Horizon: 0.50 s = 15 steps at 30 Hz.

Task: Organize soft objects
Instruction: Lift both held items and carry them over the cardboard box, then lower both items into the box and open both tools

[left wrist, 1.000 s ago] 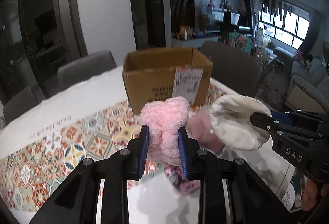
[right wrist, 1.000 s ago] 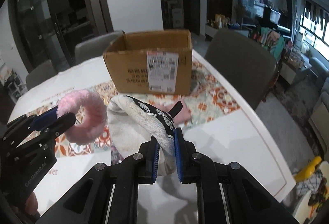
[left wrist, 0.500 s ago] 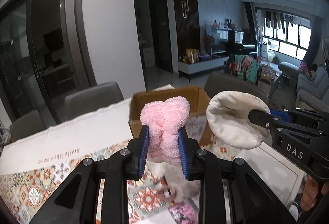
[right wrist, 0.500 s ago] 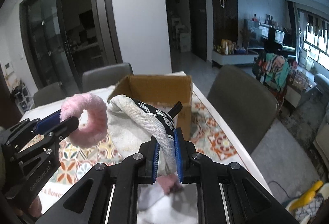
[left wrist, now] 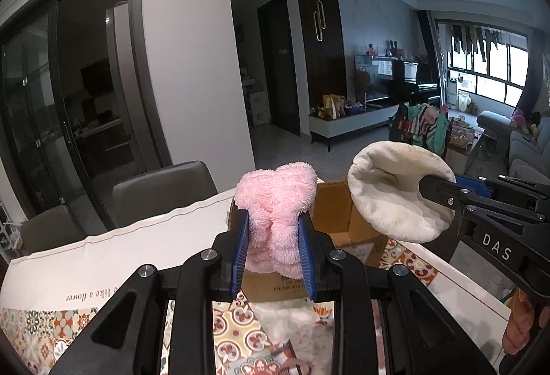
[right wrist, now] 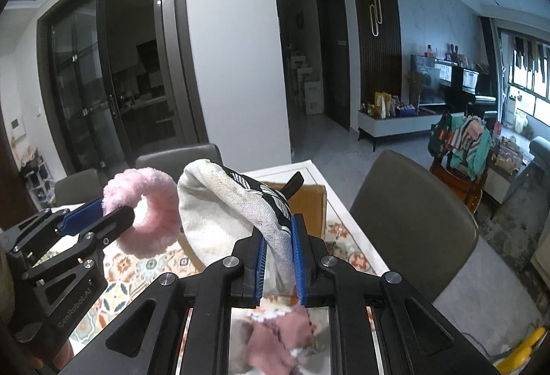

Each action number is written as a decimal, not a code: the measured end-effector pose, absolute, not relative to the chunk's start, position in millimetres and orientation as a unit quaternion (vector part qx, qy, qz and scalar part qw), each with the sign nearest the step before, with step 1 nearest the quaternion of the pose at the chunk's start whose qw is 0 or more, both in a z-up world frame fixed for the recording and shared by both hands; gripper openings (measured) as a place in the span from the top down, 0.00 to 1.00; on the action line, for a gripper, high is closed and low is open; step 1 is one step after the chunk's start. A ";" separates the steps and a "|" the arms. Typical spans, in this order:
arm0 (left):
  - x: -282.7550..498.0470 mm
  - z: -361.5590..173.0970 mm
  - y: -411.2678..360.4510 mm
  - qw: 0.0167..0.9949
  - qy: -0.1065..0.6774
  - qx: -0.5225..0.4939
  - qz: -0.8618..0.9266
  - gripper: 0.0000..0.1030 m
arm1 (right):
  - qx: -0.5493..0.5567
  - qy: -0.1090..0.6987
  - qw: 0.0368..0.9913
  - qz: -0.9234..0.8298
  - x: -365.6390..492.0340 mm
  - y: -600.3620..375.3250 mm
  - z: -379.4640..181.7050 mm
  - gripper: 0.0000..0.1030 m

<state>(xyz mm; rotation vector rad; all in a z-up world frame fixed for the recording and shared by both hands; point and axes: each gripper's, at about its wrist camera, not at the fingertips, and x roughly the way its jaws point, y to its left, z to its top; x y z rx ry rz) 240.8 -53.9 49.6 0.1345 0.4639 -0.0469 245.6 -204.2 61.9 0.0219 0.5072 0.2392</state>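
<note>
Holding both items aloft near the cardboard box (left wrist: 338, 213); left gripper (left wrist: 273, 259) pinches the pink fluffy ring (left wrist: 276, 210) across its plush band, jaws narrowly apart and pads sunk into the pile; right gripper (right wrist: 278, 263) is clamped nearly closed on a fold of the cream cloth pouch (right wrist: 223, 203). Both look light, limp and compressible; judged unlikely to slip, though the pouch sags below the grip, so hold near an edge or seam. Hidden: the box interior, mostly screened by the held items; a pinkish cloth (right wrist: 278, 337) on the table (left wrist: 113, 247) below is blurred, kind unclear.
</note>
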 end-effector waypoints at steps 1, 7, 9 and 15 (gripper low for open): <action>244.4 49.8 -53.2 0.971 0.230 0.068 -0.023 0.73 | 0.011 0.252 0.960 0.119 249.4 -204.7 61.3 0.85; 274.3 40.6 -54.2 0.968 0.241 0.064 -0.020 0.73 | 0.015 0.261 0.957 0.125 275.9 -207.5 56.7 0.85; 283.7 38.0 -54.6 0.967 0.244 0.067 -0.019 0.73 | 0.017 0.268 0.955 0.129 286.5 -206.9 52.6 0.85; 315.9 24.1 -58.9 0.962 0.262 0.073 -0.017 0.73 | 0.003 0.287 0.948 0.136 317.2 -202.5 37.6 0.85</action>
